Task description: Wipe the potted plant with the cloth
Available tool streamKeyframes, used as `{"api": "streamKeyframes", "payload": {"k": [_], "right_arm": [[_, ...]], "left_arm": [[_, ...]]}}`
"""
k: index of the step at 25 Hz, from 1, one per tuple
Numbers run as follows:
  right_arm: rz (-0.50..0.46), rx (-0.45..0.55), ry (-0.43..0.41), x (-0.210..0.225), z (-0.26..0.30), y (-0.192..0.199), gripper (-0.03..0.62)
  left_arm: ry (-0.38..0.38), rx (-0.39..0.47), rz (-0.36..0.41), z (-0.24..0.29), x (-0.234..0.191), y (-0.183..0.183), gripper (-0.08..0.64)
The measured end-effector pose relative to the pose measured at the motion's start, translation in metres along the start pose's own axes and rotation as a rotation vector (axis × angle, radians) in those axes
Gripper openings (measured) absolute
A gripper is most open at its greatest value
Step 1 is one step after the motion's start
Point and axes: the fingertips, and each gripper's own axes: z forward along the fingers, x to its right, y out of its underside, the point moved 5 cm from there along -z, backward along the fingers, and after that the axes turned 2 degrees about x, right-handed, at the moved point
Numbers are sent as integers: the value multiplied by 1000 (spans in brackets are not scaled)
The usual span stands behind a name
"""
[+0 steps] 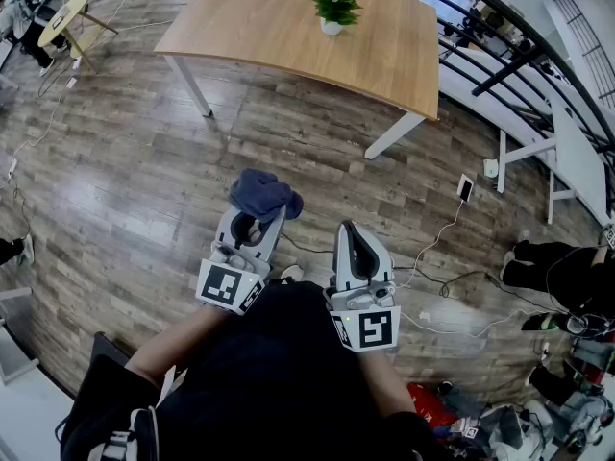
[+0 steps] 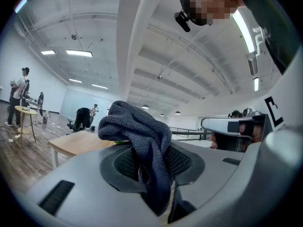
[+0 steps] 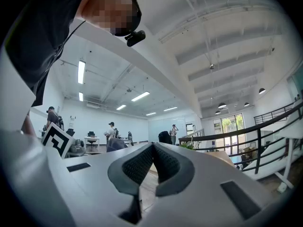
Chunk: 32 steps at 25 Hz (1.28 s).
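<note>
A small green potted plant (image 1: 334,6) in a white pot stands near the far edge of a wooden table (image 1: 288,36), well ahead of both grippers. My left gripper (image 1: 261,211) is shut on a dark blue cloth (image 1: 264,195), which bunches up over its jaw tips; the cloth (image 2: 142,141) fills the middle of the left gripper view. To its right my right gripper (image 1: 350,230) is shut with nothing between its pads (image 3: 163,162). Both are held level at waist height over the wood floor, apart from the table. A bit of the plant (image 3: 188,146) shows beyond the right jaw.
A black railing (image 1: 509,60) runs along the right, with a white folded table (image 1: 567,161) and cables (image 1: 437,248) on the floor beneath it. A small round table (image 1: 65,15) stands far left. People work at desks in the distance (image 3: 110,131). Bags and seated legs lie at right (image 1: 567,286).
</note>
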Motion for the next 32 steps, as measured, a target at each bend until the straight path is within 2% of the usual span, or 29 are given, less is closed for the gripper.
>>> {"api": "streamKeyframes", "payload": {"k": [3, 6, 9, 13, 18, 22, 26, 32], "right_arm": [[-81, -27, 13, 6, -7, 10, 17], [-14, -65, 17, 13, -17, 24, 17], [41, -60, 51, 22, -30, 30, 17], [82, -86, 118, 38, -41, 35, 17], [70, -13, 127, 55, -44, 25, 18], [66, 23, 164, 67, -42, 21, 18], [55, 19, 175, 84, -24, 25, 18], [77, -27, 201, 119, 41, 45, 18]], "left_arm": [[24, -9, 0, 3, 14, 9, 144], [21, -27, 19, 5, 26, 16, 144], [4, -45, 40, 5, 28, 18, 144], [-28, -86, 24, 5, 27, 17, 144], [49, -88, 54, 27, 37, 16, 144], [66, -96, 16, 41, 39, 24, 144], [126, -132, -10, 64, 37, 38, 144], [154, -133, -27, 128, -5, 48, 144]]}}
